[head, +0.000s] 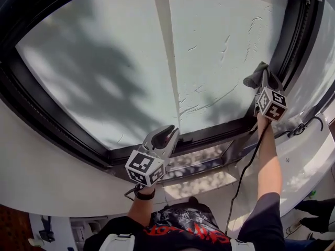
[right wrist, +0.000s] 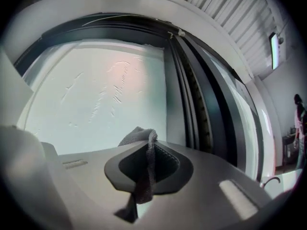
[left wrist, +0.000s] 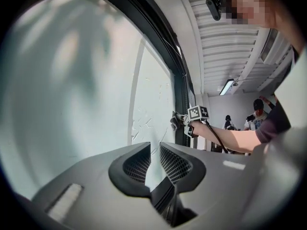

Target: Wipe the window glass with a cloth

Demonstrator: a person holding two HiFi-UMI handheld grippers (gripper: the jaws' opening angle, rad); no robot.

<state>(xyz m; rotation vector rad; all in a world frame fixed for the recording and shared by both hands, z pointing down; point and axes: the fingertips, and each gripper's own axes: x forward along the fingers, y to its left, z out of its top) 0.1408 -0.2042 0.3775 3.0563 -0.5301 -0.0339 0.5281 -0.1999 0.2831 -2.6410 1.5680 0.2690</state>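
The window glass (head: 104, 61) fills the upper head view, pale, with streak marks on its right pane. A grey cloth (head: 255, 73) is pressed to the glass at the lower right corner of that pane, and my right gripper (head: 263, 77) is shut on it. In the right gripper view the cloth (right wrist: 144, 139) hangs between the jaws of the right gripper (right wrist: 151, 150), close to the glass (right wrist: 96, 95). My left gripper (head: 166, 135) hovers by the bottom frame, jaws almost together, holding nothing. The left gripper (left wrist: 155, 150) also looks along the glass toward the cloth (left wrist: 173, 121).
A black frame (head: 294, 35) borders the glass, and a pale vertical strip (head: 166, 51) divides the panes. Below lies a white curved sill (head: 52, 182). A black cable (head: 246, 166) trails from the right gripper. Other people (left wrist: 259, 115) stand far off in the room.
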